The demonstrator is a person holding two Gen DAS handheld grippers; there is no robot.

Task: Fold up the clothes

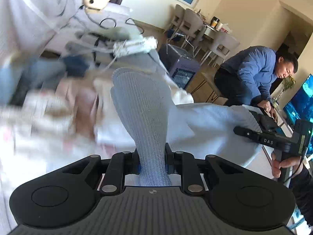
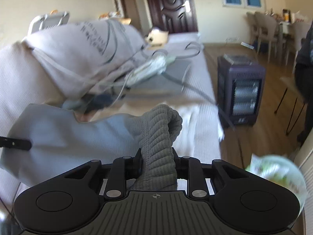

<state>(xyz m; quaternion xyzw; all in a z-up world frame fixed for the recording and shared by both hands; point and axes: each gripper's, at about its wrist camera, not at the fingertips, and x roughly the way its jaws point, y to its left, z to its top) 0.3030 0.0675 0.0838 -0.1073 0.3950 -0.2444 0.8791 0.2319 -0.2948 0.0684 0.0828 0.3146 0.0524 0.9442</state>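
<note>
The sofa (image 2: 193,74) is smeared by motion, and the heap of clothes (image 1: 35,113) on it blurs into pale patches. A grey ribbed garment (image 1: 140,107) hangs stretched above the sofa between both grippers. The left gripper (image 1: 150,156) has its jaws clamped on one bunched end, fingertips hidden by cloth. The right gripper (image 2: 156,162) pinches the other end likewise.

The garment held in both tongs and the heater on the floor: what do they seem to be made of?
Garment: probably soft ribbed knit, grey and matt; raised ribs show where it bunches between the tongs. Heater: seemingly a dark purple metal or plastic casing with a slight sheen; blur leaves it open.
</note>
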